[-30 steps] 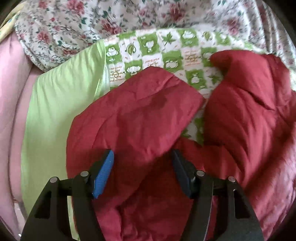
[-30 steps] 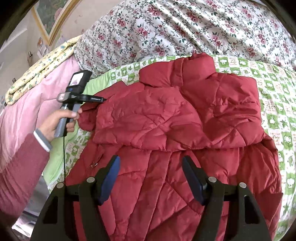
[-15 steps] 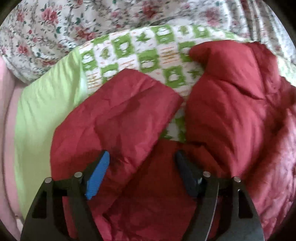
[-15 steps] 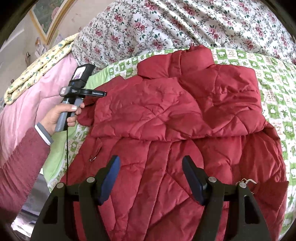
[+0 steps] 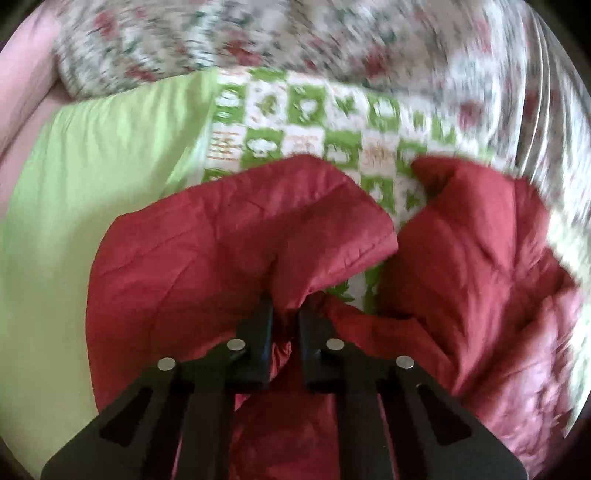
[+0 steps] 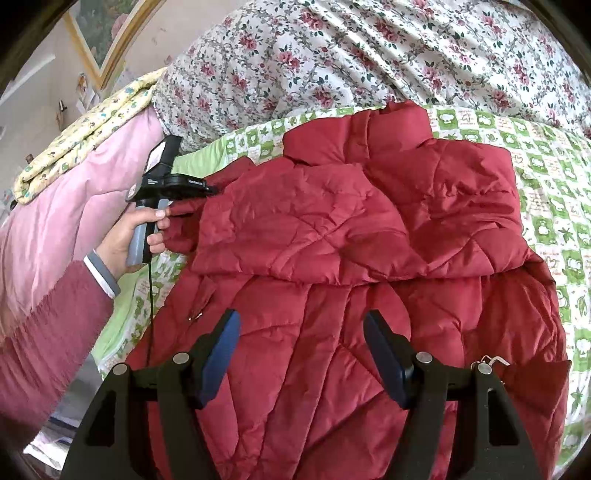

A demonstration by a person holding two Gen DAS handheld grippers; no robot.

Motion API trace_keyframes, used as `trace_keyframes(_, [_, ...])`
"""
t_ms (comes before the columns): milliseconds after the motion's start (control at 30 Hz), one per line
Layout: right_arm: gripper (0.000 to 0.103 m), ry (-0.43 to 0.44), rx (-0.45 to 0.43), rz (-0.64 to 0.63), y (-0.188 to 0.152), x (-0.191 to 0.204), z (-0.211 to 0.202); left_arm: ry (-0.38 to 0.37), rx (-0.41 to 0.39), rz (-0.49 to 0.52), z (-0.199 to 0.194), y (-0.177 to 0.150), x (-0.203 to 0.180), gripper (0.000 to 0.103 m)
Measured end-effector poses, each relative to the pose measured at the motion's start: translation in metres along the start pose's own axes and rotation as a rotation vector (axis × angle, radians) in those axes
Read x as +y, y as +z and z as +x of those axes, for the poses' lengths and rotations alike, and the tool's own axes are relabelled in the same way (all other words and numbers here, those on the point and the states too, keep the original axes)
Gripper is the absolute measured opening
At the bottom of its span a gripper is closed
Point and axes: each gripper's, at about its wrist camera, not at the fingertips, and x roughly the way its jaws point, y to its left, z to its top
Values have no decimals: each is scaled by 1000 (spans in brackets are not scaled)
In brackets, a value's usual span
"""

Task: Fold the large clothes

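A large red quilted jacket [image 6: 332, 266] lies spread on a green-and-white checked bed cover [image 6: 546, 184]. Its left sleeve [image 5: 229, 240] shows in the left wrist view, bunched and pinched at its near edge. My left gripper [image 5: 285, 314] is shut on that sleeve; it also shows in the right wrist view [image 6: 210, 190] at the jacket's left side, held in a hand. My right gripper [image 6: 301, 332] is open and empty, hovering above the jacket's lower body. The collar [image 6: 369, 133] points to the far side.
A floral quilt [image 6: 351, 55] is heaped at the far side. A pink blanket [image 6: 66, 206] and a yellow patterned one [image 6: 85, 136] lie at the left. A plain light green sheet [image 5: 92, 184] lies left of the sleeve. A framed picture [image 6: 107, 33] hangs on the wall.
My left gripper has shut on the sleeve; it was open around it before. The left view is now blurred by motion. My right gripper has stayed open above the jacket.
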Motion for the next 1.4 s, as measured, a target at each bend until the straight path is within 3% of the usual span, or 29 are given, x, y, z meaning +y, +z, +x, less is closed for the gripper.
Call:
trace_keyframes(67, [71, 4, -5, -8, -1, 3, -2, -78, -38, -87, -20, -3, 15, 7])
trace_keyframes(167, [71, 8, -10, -14, 0, 4, -2, -183, -98, -127, -56, -16, 13, 7])
trace_keyframes(367, [71, 18, -16, 22, 0, -2, 0, -348, -172, -104, -111, -49, -31, 7])
trace_keyframes(633, [71, -9, -38, 67, 0, -20, -16, -515, -190, -54, -134, -90, -97, 7])
trace_keyframes(967, [72, -19, -90, 179, 8, -65, -40, -592, -140, 44, -116, -121, -186, 7])
trace_keyframes(1300, [72, 11, -91, 264, 32, -108, -26, -629, -59, 54, -72, -132, -222, 7])
trace_keyframes(1400, [72, 73, -88, 315, 45, -121, -9, -622, -54, 67, -67, -134, -228, 7])
